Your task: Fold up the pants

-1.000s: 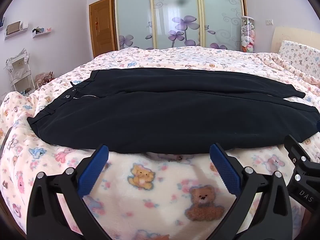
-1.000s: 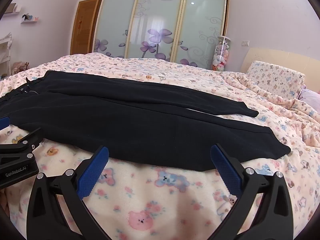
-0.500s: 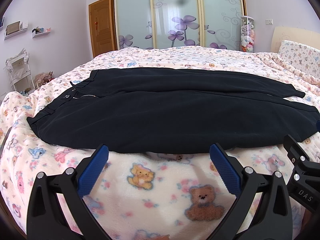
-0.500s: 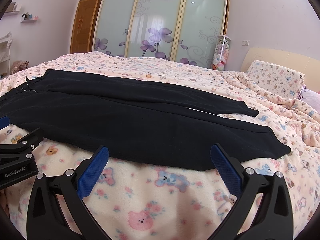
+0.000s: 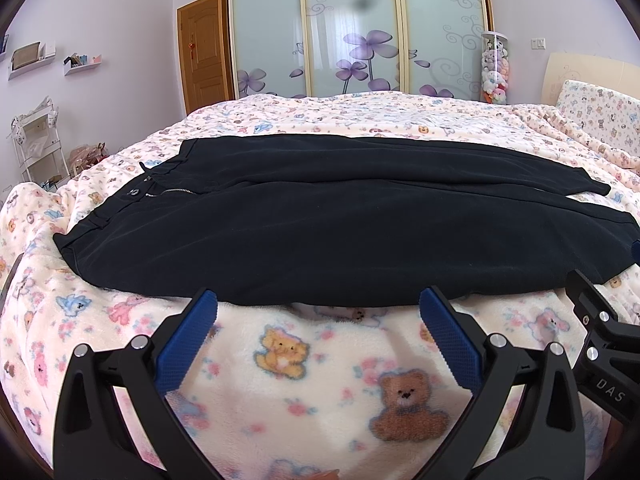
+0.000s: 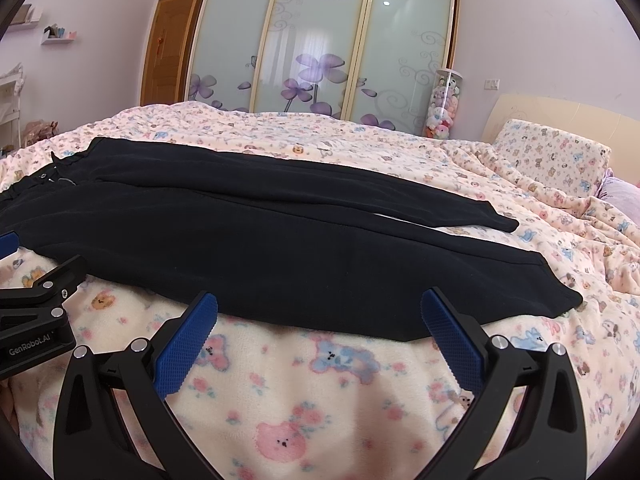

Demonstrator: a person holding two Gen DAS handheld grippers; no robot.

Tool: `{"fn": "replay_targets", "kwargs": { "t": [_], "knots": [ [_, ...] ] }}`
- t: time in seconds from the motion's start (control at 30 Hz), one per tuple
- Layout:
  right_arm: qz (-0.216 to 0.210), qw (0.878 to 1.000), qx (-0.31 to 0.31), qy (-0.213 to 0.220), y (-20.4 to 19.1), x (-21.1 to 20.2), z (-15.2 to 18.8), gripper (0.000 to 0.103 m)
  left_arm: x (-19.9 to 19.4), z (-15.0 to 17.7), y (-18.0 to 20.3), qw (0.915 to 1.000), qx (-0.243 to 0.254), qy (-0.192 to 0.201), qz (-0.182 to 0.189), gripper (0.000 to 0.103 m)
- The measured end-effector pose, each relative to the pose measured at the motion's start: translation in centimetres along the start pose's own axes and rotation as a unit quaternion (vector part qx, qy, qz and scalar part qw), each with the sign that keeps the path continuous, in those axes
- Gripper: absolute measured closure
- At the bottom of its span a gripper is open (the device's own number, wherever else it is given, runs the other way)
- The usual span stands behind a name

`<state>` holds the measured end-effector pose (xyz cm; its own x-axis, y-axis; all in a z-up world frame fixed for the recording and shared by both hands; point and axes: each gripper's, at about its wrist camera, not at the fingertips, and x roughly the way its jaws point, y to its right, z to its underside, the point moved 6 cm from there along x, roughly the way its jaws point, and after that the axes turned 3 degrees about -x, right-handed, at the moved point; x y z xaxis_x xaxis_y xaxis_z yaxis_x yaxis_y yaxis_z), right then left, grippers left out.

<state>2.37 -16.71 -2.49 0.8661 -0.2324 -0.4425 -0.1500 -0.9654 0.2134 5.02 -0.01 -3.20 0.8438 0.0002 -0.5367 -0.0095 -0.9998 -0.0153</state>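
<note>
Lying flat across the bed (image 5: 360,120), the black pants (image 5: 320,232) run lengthwise along its near edge, waistband (image 5: 100,216) toward the bed's left end and the leg hems (image 6: 552,292) toward the headboard end on your right. You have both legs spread side by side, the far one ending shorter at its cuff (image 6: 504,222). The near long edge of the pants sits a little back from the bed's near edge, with a strip of teddy-print blanket (image 5: 288,360) bare between the fabric and your tools.

Your left gripper (image 5: 318,308) hangs with its blue pads (image 5: 188,340) spread wide, holding nothing, its tips just short of the pants' near edge around mid-thigh. Your right gripper (image 6: 320,308) is likewise spread wide and bare, its tips at the fabric's near edge closer to the hems. The two sit close beside each other, each showing in the other's view.

Beyond the pants the blanket stretches open to the bed's far edge, before the sliding wardrobe doors (image 6: 320,48). A pillow (image 6: 552,152) lies at the headboard end.
</note>
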Motion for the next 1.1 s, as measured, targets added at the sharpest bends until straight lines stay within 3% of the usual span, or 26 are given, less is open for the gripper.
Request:
{"fn": "replay_targets", "kwargs": {
  "t": [1.1],
  "knots": [
    [0.0,1.0,-0.001,-0.002,0.18,0.12,0.18,0.001,0.01,0.01,-0.01,1.0,0.0,-0.001,0.0,0.002]
  ]
}}
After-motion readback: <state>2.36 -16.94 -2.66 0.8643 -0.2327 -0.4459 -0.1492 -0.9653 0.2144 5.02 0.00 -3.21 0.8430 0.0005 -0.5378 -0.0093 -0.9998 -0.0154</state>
